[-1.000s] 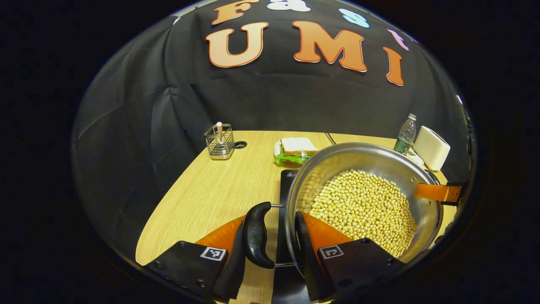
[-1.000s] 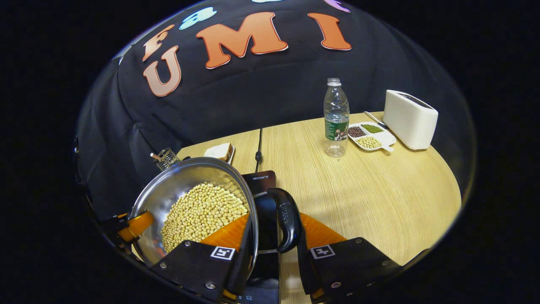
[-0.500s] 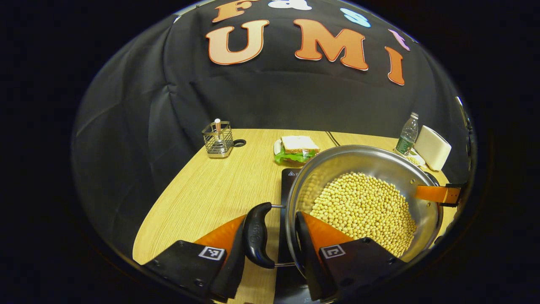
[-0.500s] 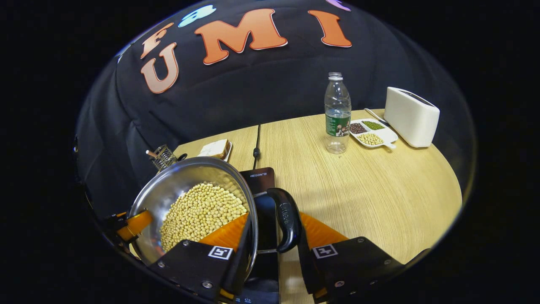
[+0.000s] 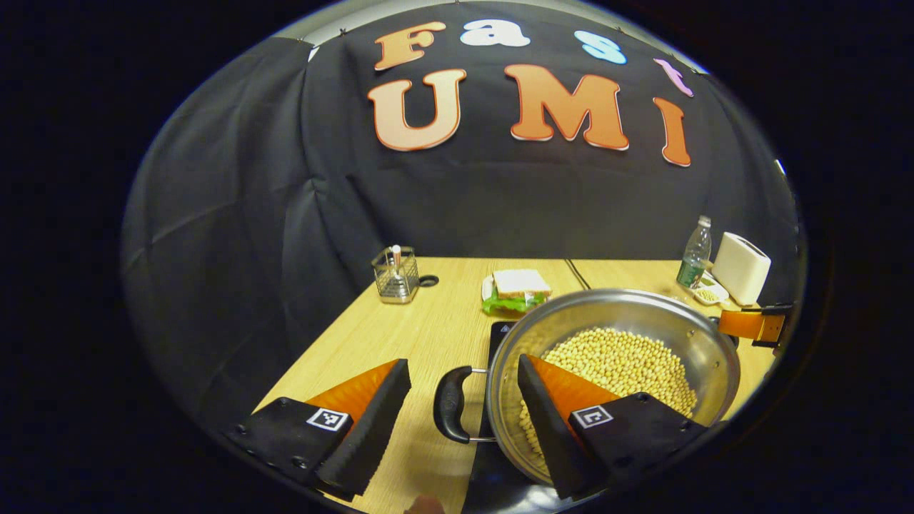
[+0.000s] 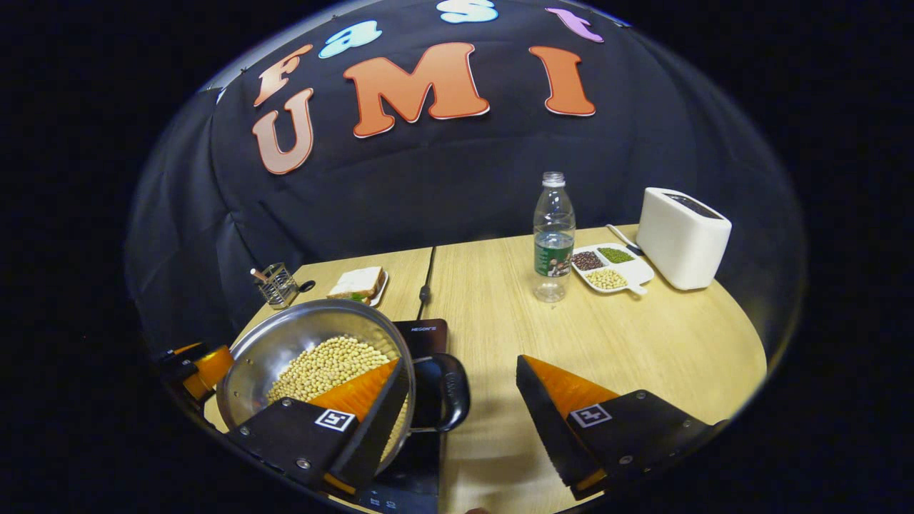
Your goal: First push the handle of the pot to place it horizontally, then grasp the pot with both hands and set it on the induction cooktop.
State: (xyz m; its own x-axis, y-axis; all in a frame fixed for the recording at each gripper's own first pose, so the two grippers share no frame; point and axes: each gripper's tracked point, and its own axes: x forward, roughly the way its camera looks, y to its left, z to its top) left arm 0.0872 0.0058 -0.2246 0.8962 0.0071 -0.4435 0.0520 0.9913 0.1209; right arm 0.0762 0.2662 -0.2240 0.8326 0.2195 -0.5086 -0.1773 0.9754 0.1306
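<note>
A steel pot full of soybeans rests on the black induction cooktop. Its black side handle lies level, just below and between the fingers of my left gripper, which is open and clear of it. One left finger hangs over the beans. In the right gripper view the pot stands low on the left with its other handle by my right gripper, also open and touching nothing. Each view catches the other gripper at the pot's far side.
A sandwich on a plate and a wire holder stand behind the cooktop. A water bottle, a divided dish of beans and a white toaster sit at the back right. The cooktop's cable runs toward the wall.
Both grippers have opened and let go of the pot's handles, then drawn up and back. The pot now sits lower, on the cooktop.
</note>
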